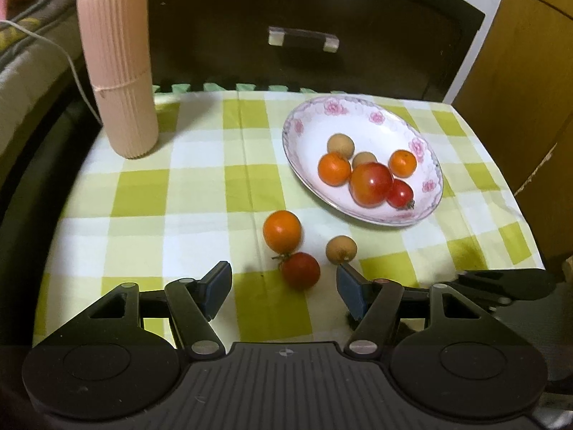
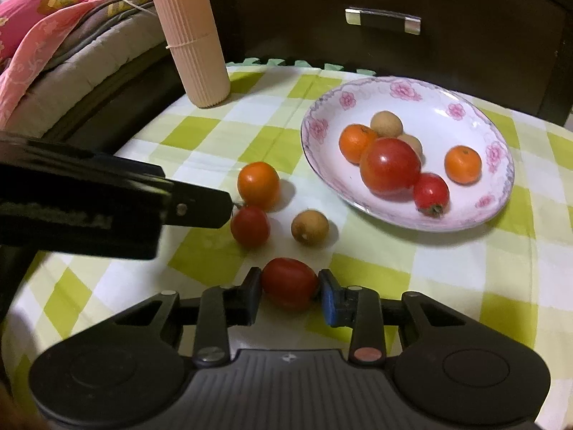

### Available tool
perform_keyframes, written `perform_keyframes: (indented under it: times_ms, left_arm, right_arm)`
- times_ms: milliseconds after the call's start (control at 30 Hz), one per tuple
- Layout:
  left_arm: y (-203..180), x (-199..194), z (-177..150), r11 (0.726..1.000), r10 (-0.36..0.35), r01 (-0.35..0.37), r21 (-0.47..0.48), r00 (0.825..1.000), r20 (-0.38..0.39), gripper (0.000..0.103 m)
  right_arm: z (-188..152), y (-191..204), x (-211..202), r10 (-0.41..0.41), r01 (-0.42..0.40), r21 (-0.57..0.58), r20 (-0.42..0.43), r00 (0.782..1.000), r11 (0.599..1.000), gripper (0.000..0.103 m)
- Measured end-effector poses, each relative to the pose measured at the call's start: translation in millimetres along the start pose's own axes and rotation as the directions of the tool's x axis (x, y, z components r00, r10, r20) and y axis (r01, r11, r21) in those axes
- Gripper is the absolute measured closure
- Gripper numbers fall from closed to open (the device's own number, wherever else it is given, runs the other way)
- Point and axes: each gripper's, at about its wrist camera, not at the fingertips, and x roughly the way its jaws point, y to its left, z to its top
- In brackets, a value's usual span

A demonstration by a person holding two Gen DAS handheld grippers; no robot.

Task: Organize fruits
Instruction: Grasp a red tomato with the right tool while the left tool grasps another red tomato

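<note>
Right gripper (image 2: 289, 292): fingers clamped on a small oval tomato (image 2: 289, 283) across its middle, low over the counter (image 2: 447, 272); thin-skinned, light and slick, it likely wants a gentle squeeze. Left gripper (image 1: 283, 288): fingers wide, empty, before a round tomato (image 1: 300, 270). Beyond, the plate (image 2: 358, 200) holds more fruit.

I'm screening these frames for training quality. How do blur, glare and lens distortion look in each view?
Left wrist view: strong fisheye bending at the edges, dark vignetted corners, the pink ribbed container slightly soft, a glare spot on the big tomato. Right wrist view: same curvature, the left tool crossing close and blurred, highlights on the plate rim, soft shadows under the loose fruit.
</note>
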Motion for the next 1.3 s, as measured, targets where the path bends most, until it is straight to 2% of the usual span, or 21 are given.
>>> perform_keyframes:
  times_ms: [167, 333, 400, 633, 933, 1200, 1300]
  left_arm:
    - [-11, 18, -5, 0.999, 0.021, -0.021, 0.043, 1.000, -0.001, 0.034]
    - [-18, 39, -12, 0.997, 0.045, -0.044, 0.058, 0.999, -0.010, 0.042]
    - [-19, 41, -13, 0.996, 0.052, -0.052, 0.066, 0.999, 0.012, 0.042]
    - [-21, 41, -10, 0.997, 0.051, -0.052, 0.057, 0.998, 0.020, 0.065]
    - [-26, 22, -23, 0.995, 0.026, -0.024, 0.100, 0.999, -0.020, 0.067]
    - [-41, 1, -63, 0.988, 0.008, 0.007, 0.155, 0.995, -0.097, 0.066]
    - [-48, -2, -70, 0.983, 0.008, 0.008, 0.186, 0.996, -0.087, 0.065]
  right_arm:
    - [-17, -11, -15, -0.030, 0.031, 0.040, -0.022, 0.999, 0.999, 0.071]
    - [-35, -30, -32, -0.039, 0.041, 0.091, -0.023, 0.999, 0.995, 0.071]
    - [-38, -36, -36, -0.037, 0.038, 0.100, -0.012, 0.999, 0.994, 0.071]
    - [-39, -43, -39, -0.045, 0.045, 0.121, -0.001, 0.999, 0.992, 0.071]
    - [-39, -37, -43, -0.067, 0.067, 0.106, 0.001, 0.998, 0.992, 0.071]
    - [-57, -32, -57, -0.092, 0.094, 0.118, -0.028, 0.995, 0.988, 0.071]
    - [-67, -29, -60, -0.113, 0.116, 0.104, -0.033, 0.993, 0.988, 0.071]
